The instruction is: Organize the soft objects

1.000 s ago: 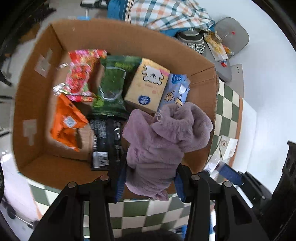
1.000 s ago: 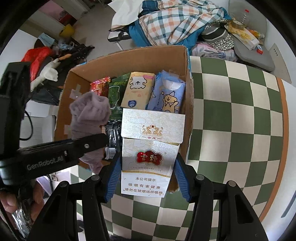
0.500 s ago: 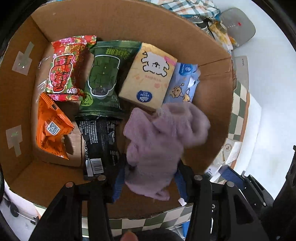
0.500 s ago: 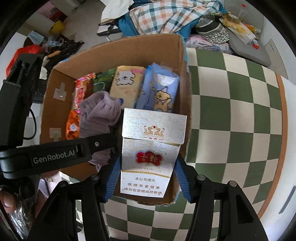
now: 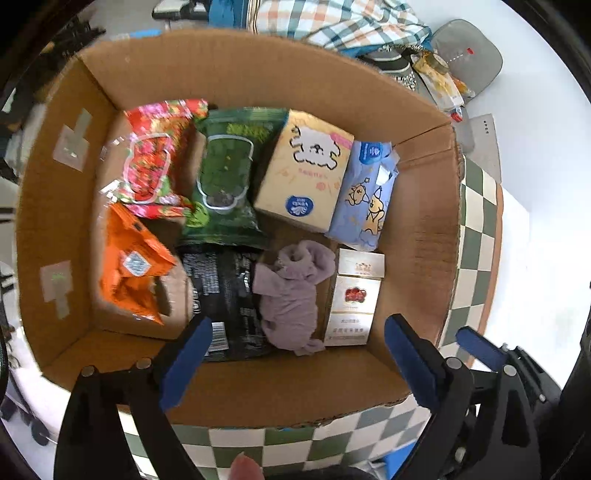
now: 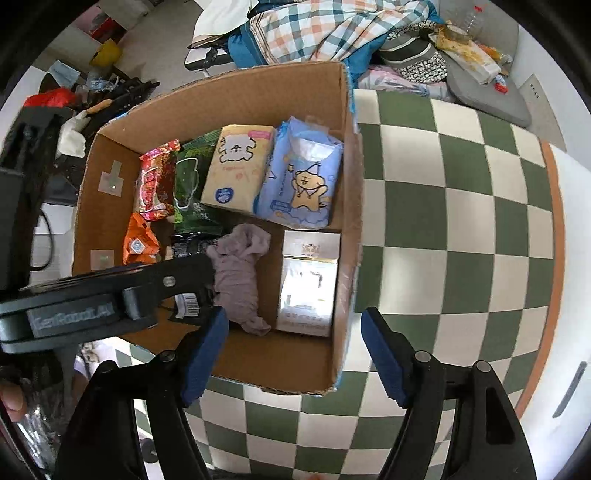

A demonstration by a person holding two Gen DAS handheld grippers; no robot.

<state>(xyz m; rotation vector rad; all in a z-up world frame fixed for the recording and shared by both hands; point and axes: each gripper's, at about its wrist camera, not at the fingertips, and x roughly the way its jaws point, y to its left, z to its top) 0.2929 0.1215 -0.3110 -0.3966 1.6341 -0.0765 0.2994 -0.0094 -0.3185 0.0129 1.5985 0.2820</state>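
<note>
A cardboard box stands on the checkered table. A mauve fuzzy cloth lies crumpled on the box floor. A white and gold carton lies beside it on its right. My left gripper is open and empty above the box's near wall; its arm shows in the right wrist view. My right gripper is open and empty above the box's near right corner.
The box also holds a red snack bag, a green bag, an orange bag, a black pack, a yellow tissue box and a blue tissue pack. Checkered tabletop lies to the right. Clothes are piled beyond.
Both grippers opened. The mauve cloth dropped from the left gripper and the carton from the right gripper; both now lie in the box. Both grippers pulled back upward.
</note>
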